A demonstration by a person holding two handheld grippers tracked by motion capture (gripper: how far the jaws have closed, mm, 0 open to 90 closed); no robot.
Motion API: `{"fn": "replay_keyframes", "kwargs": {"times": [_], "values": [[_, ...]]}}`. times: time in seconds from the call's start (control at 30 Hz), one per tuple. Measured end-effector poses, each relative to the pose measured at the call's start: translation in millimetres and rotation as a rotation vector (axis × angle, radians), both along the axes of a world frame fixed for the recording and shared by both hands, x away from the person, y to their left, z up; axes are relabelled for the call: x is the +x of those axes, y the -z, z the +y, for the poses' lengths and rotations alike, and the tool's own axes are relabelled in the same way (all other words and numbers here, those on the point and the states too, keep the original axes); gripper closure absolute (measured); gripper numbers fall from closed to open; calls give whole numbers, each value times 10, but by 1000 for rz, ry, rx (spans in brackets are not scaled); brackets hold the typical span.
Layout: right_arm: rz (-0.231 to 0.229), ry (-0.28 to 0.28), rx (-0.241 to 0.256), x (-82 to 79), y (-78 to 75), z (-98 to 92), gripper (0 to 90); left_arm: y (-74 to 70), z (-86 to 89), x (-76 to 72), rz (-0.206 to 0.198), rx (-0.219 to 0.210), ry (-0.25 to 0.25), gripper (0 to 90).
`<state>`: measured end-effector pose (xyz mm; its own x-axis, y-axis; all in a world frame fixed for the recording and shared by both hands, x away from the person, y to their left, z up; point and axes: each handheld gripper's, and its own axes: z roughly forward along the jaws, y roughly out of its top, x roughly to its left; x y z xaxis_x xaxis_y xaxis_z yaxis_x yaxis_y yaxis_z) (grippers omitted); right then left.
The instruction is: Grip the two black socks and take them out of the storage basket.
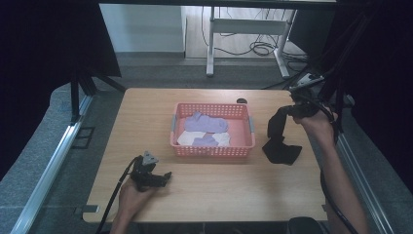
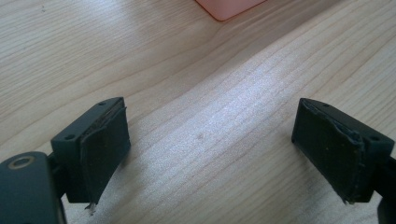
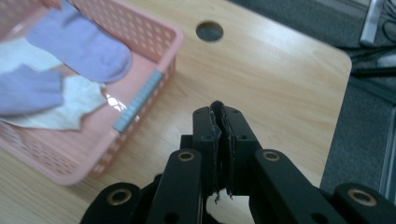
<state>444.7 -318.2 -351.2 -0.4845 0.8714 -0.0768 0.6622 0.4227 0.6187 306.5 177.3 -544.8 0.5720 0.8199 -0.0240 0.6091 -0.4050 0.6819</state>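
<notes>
A pink basket (image 1: 212, 148) in the middle of the table holds purple socks (image 1: 206, 122) and white socks (image 1: 185, 138). Right of it, my right gripper (image 1: 292, 110) is raised and shut on the top of a black sock (image 1: 278, 139), which hangs down with its lower end resting on the table. In the right gripper view the jaws are pressed together (image 3: 217, 112) with a sliver of black fabric between them, and the basket (image 3: 140, 112) lies to the left. My left gripper (image 1: 167, 176) rests low at the front left, open over bare wood (image 2: 210, 130).
The wooden table (image 1: 209, 195) has a round cable hole (image 1: 241, 101) behind the basket. A white desk frame (image 1: 246, 34) and cables stand on the floor beyond. Black stands and curtains flank both sides. A corner of the basket (image 2: 229, 7) sits ahead of the left gripper.
</notes>
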Motion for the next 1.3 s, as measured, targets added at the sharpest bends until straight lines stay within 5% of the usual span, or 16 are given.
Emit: {"fn": "replay_keyframes", "kwargs": {"times": [0.6, 0.77, 1.3], "values": [[136, 75, -80, 12, 846, -257, 837, 3, -6, -3, 1, -8, -7, 109], [119, 67, -43, -19, 774, -296, 747, 2, -5, -3, 1, -7, -6, 108], [9, -56, -46, -303, 499, -148, 436, 0, -2, -3, 2, -2, -3, 108]]}}
